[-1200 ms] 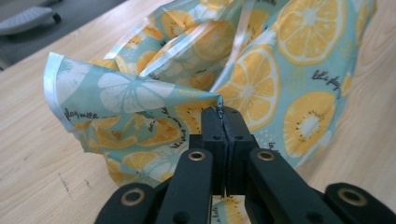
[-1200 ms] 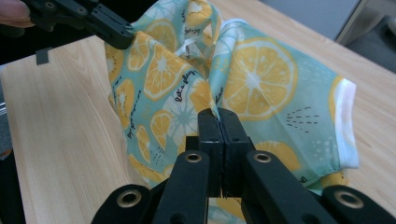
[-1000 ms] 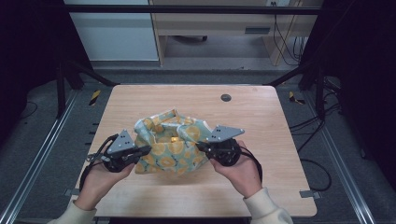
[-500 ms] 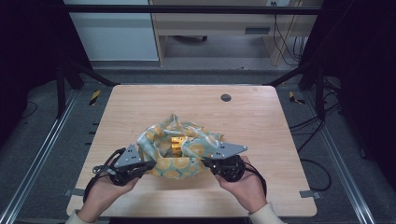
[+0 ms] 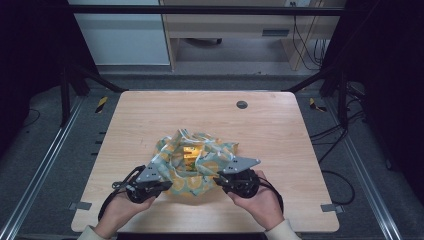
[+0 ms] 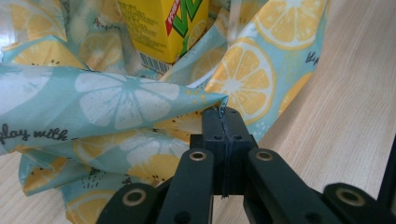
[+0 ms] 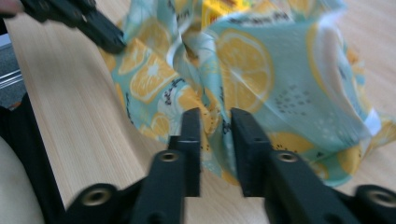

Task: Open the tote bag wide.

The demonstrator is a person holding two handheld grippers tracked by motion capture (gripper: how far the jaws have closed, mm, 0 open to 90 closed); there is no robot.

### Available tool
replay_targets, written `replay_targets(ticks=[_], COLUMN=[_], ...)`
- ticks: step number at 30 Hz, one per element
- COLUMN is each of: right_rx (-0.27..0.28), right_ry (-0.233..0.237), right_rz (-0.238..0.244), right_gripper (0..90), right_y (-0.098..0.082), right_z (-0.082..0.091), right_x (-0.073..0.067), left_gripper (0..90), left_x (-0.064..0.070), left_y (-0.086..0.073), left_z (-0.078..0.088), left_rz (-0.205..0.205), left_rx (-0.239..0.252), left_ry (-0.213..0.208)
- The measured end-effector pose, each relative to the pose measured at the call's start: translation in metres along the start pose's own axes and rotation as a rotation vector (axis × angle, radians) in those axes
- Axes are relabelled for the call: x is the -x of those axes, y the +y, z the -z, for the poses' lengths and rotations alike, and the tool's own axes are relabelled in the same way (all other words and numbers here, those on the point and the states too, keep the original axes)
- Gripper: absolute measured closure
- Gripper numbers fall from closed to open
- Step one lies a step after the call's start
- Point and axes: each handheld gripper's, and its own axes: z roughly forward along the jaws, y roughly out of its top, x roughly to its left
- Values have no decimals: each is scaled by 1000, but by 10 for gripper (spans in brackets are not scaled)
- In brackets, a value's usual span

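A teal cloth bag with a lemon print [image 5: 200, 162] lies crumpled on the wooden table [image 5: 165, 112], and a yellow drink carton [image 5: 190, 150] sits inside it. My left gripper [image 5: 167, 186] is at the bag's near left edge. In the left gripper view its jaws [image 6: 223, 116] are shut on a thin fold of the bag [image 6: 121, 98], with the carton [image 6: 163, 23] beyond. My right gripper [image 5: 219, 179] is at the bag's near right edge. Its jaws [image 7: 215, 123] have just been opening and stand apart, the bag [image 7: 261, 70] loose between them.
A round dark grommet [image 5: 242, 104] is set in the table's far side. The left gripper [image 7: 93, 23] shows at the top left of the right gripper view. Metal frame rails run along both sides of the table, with cables on the floor at right.
Both hands came down and nearer the table's front edge, and the bag settled onto the table. The right jaws parted and let go of the bag.
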Motion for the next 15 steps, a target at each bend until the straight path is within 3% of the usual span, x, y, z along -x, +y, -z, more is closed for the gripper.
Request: replay_targets(ticks=[8, 9, 15], right_rx=[29, 27, 0], right_ry=[-24, -44, -79], right_rz=[63, 73, 67], right_gripper=[646, 646, 641], right_y=[38, 49, 72], right_z=[11, 9, -7], right_x=[0, 5, 24], left_gripper=[900, 900, 900], left_x=[0, 0, 0], left_y=[-3, -3, -4], left_z=[-4, -5, -6], left_rz=[-6, -8, -9], left_rx=[-18, -23, -33], left_ry=[-7, -8, -12])
